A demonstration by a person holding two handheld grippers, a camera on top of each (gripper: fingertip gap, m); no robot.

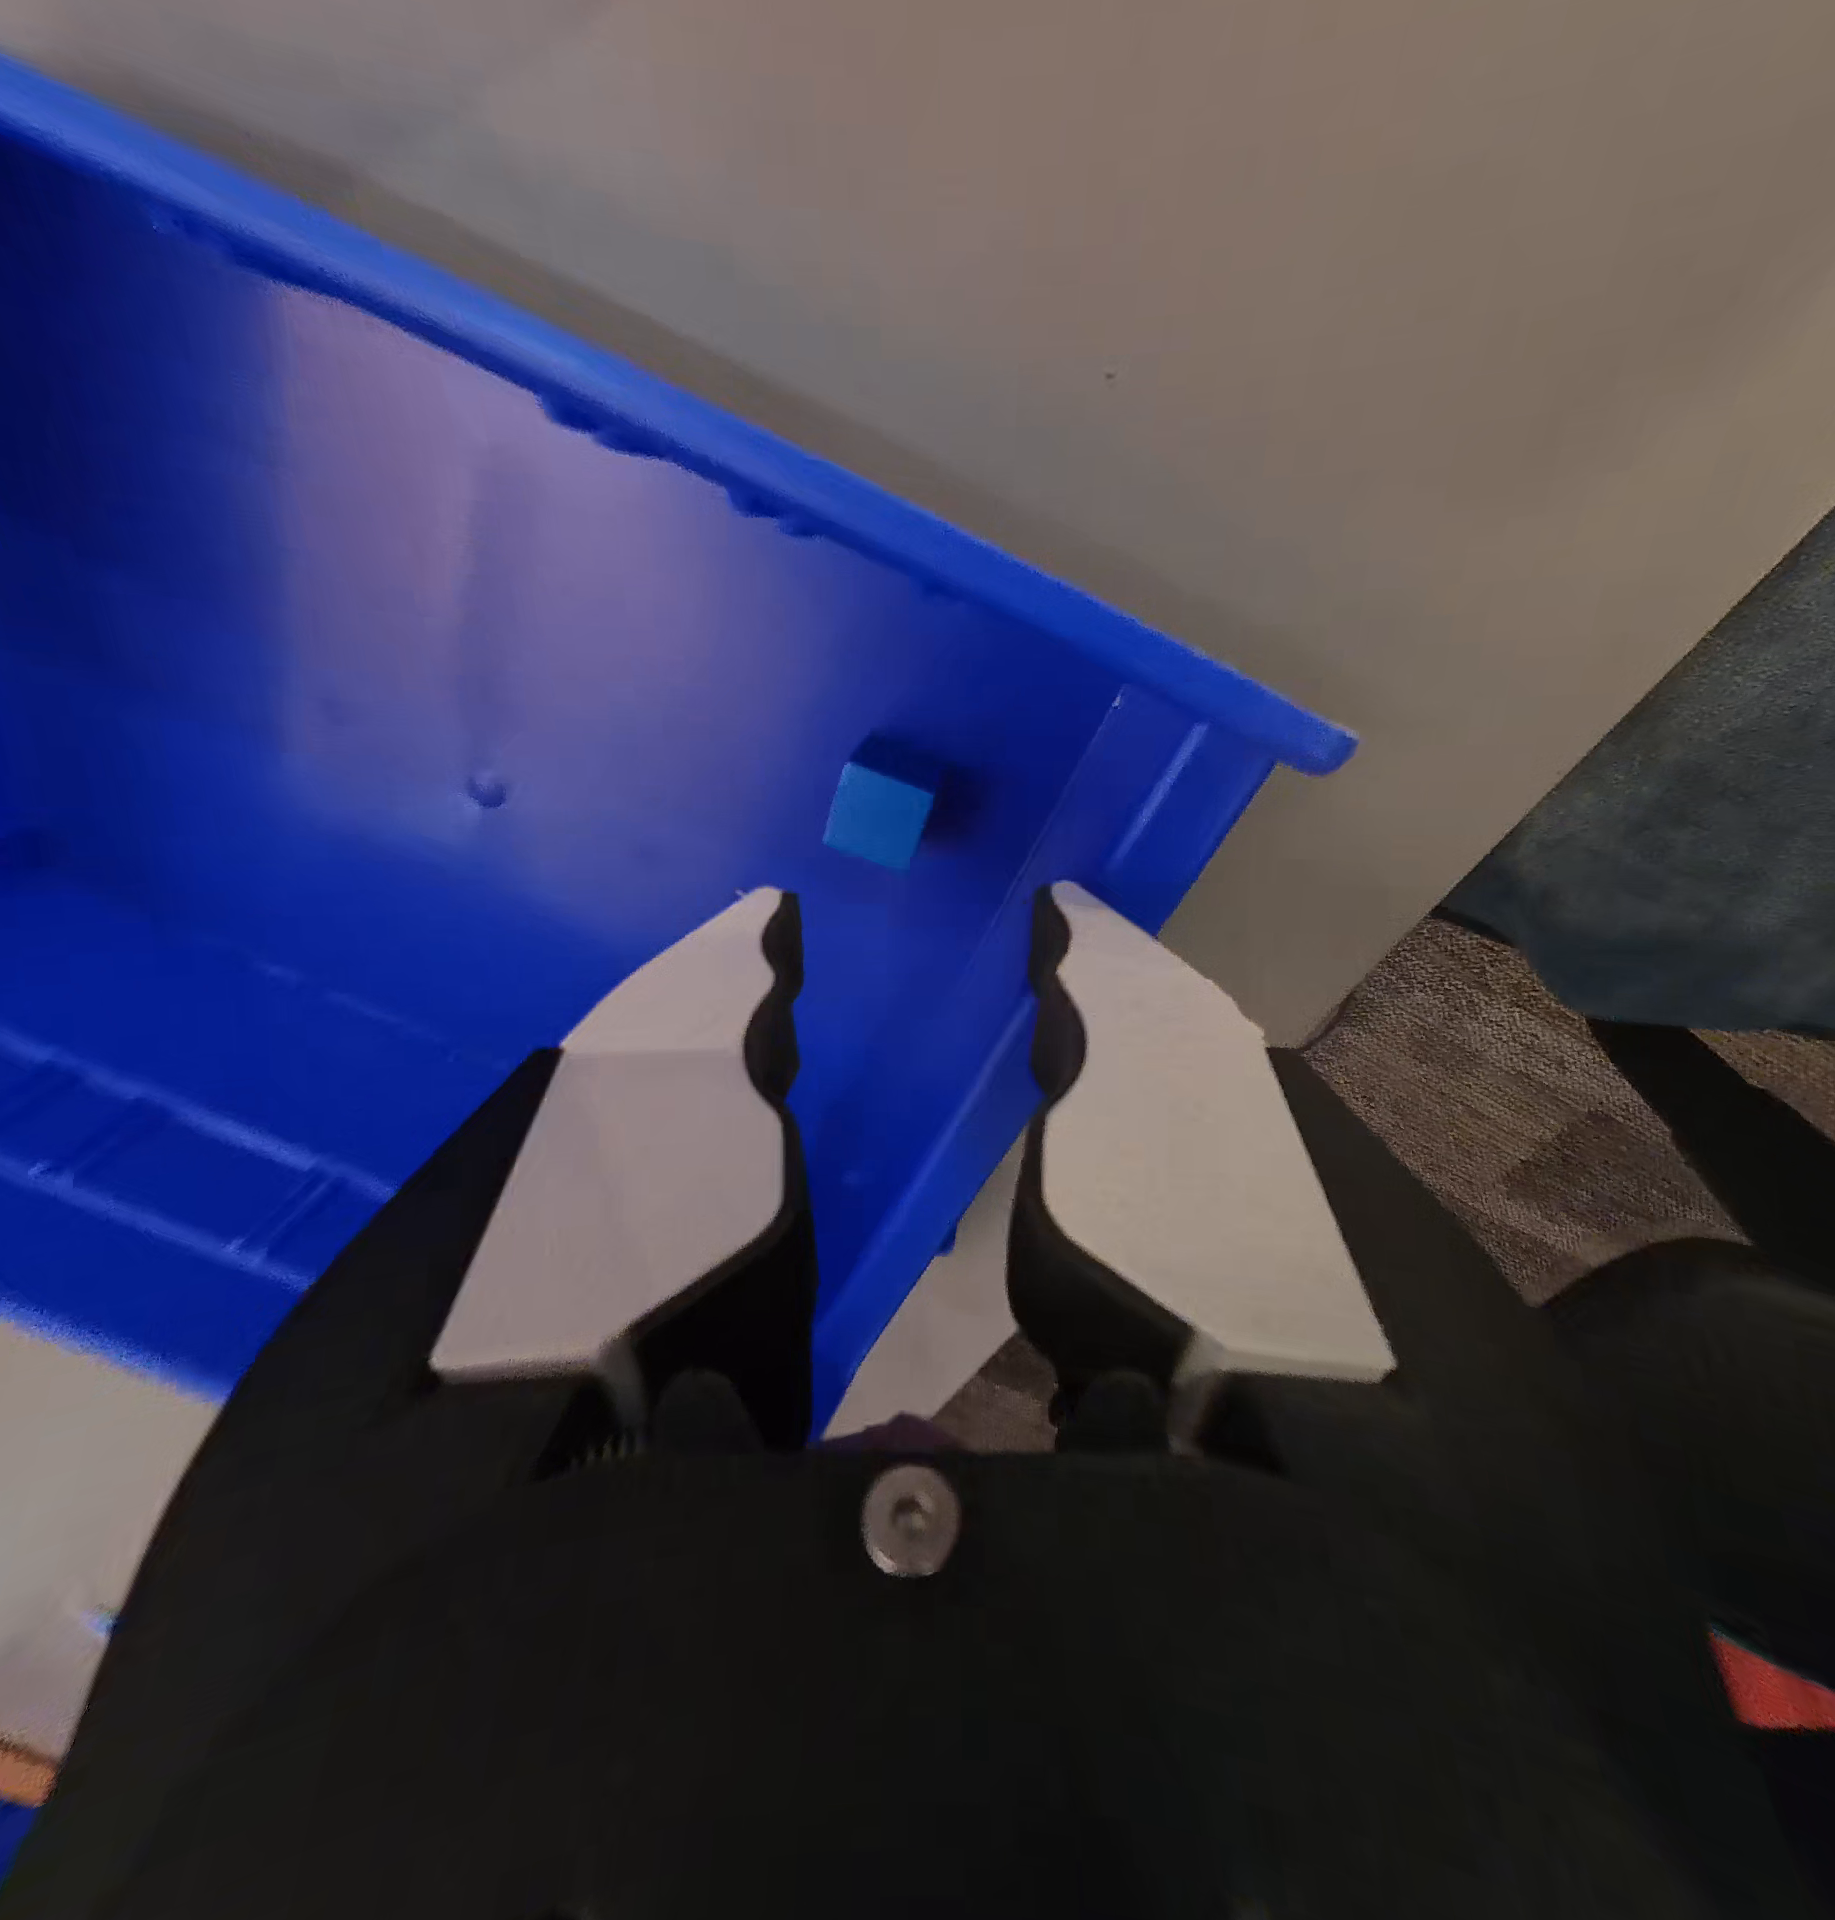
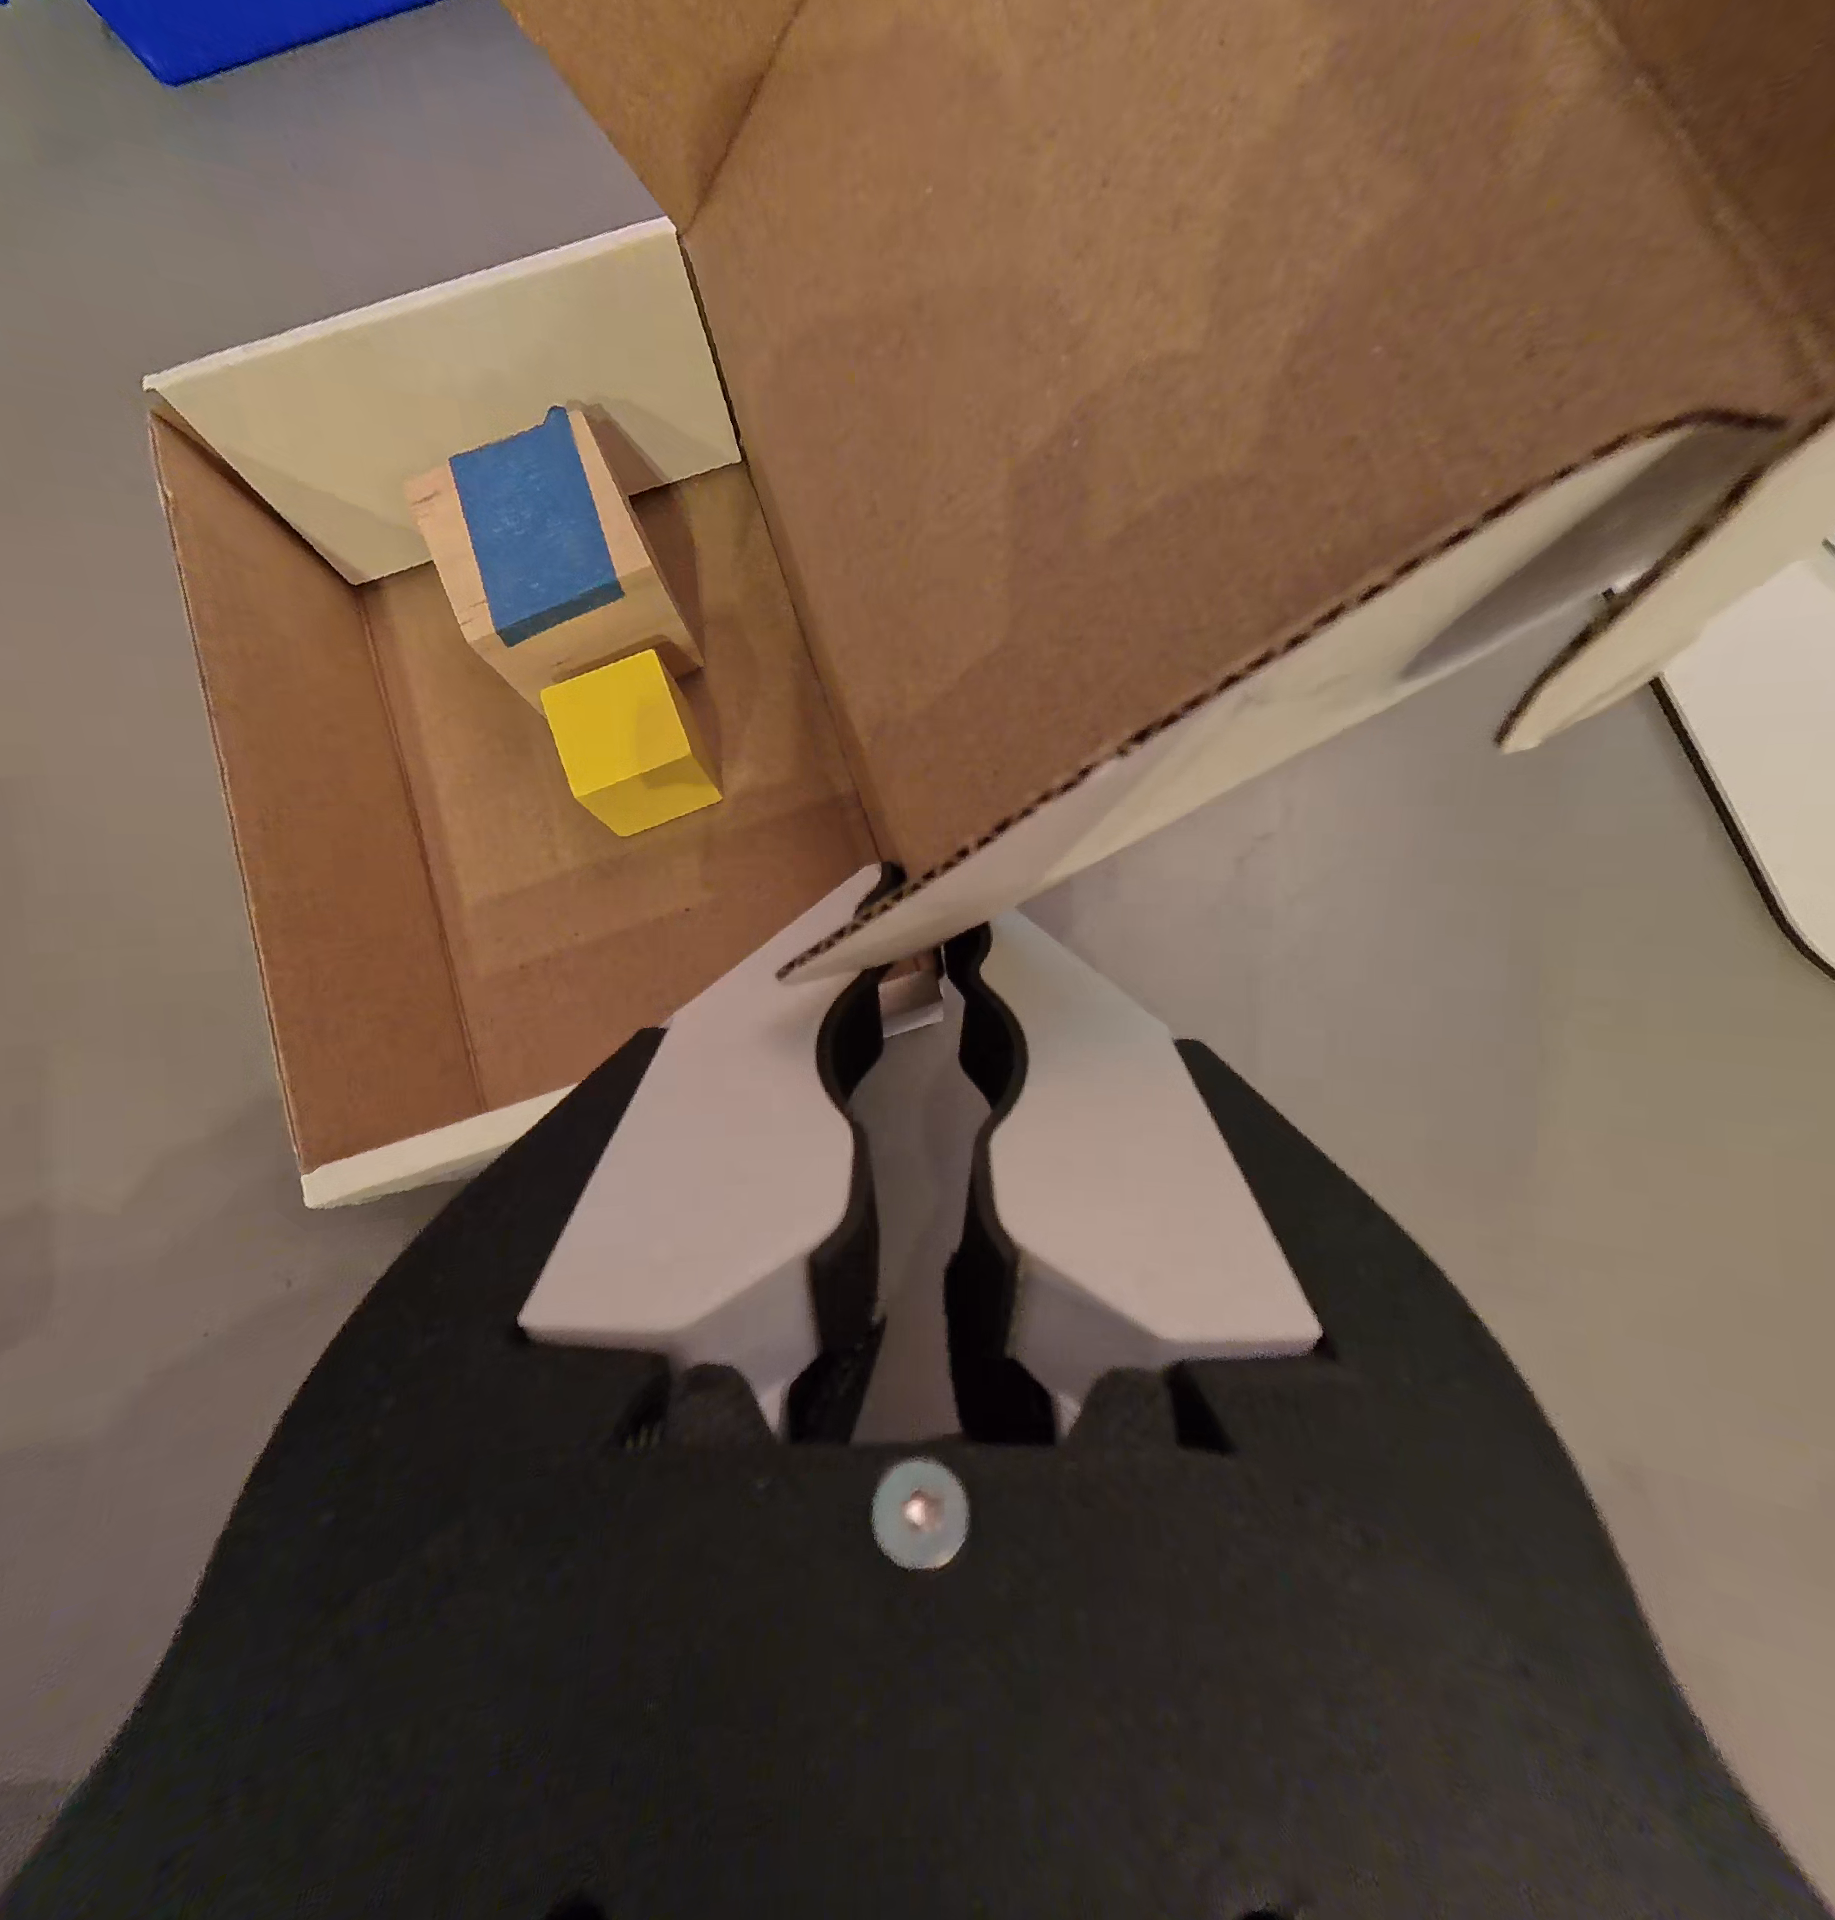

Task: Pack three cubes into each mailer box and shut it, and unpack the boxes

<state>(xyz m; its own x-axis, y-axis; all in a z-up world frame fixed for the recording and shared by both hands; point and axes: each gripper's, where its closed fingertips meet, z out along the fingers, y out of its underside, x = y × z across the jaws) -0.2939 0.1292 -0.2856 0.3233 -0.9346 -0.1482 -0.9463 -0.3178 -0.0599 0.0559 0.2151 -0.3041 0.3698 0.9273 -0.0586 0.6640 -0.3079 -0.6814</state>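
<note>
Right wrist view looks down along the right gripper [image 2: 918, 935], whose two grey fingers with wavy black pads are pinched close together on the corner edge of a raised cardboard lid flap [image 2: 1204, 436]; the corrugated edge of that flap runs across the fingertips, and a small pale tab of card shows in the narrow gap between the pads. Beyond the fingers, to the left, the mailer box [image 2: 310, 790] lies open on the grey table [image 2: 92, 1351], brown inside with a white outer skin. Two blocks rest on its floor near the far wall: a wooden block with a blue top face [image 2: 534, 545], and a yellow cube [image 2: 627, 753] touching its near corner. A white inner flap [image 2: 456, 405] leans in over the far end of the box. At the right edge a flat white board with a dark rim [image 2: 1786, 790] lies on the table, and a scrap of blue shows at the top left corner. Left wrist view shows the left gripper [image 1: 913, 914] held with its fingers apart and nothing between them, hanging over the corner of a large blue plastic bin [image 1: 1235, 707]. A small blue cube [image 1: 877, 816] sits alone on the bin's floor just ahead of the fingertips, close to the bin's end wall. Outside the bin are the grey table, and grey carpet [image 1: 1515, 1122] lower right.
</note>
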